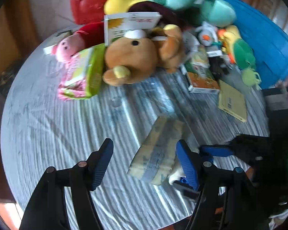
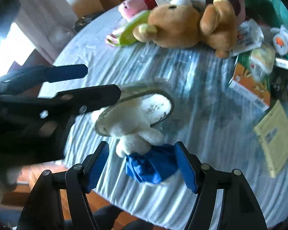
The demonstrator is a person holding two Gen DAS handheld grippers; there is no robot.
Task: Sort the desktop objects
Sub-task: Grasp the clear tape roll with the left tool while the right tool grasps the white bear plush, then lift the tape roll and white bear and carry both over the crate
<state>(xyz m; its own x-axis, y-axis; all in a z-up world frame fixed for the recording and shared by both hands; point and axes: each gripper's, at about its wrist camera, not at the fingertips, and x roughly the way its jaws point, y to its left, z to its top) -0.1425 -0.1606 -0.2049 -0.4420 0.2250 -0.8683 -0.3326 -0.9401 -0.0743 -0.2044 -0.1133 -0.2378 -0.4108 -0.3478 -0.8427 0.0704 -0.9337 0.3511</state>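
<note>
Now both grippers' fingers released: left by book, right (straddling white plush).

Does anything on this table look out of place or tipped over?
Yes. The brown teddy bear lies toppled on its side against a jumbled heap of toys and books. Nearer, a white plush toy in blue cloth sprawls on the striped tablecloth.

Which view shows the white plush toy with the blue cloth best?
The right wrist view: the white plush toy lies nearly whole just ahead of the open right gripper, its blue cloth between the fingers. The left wrist view shows only a white sliver, hidden behind the tan packet and a finger.
</note>
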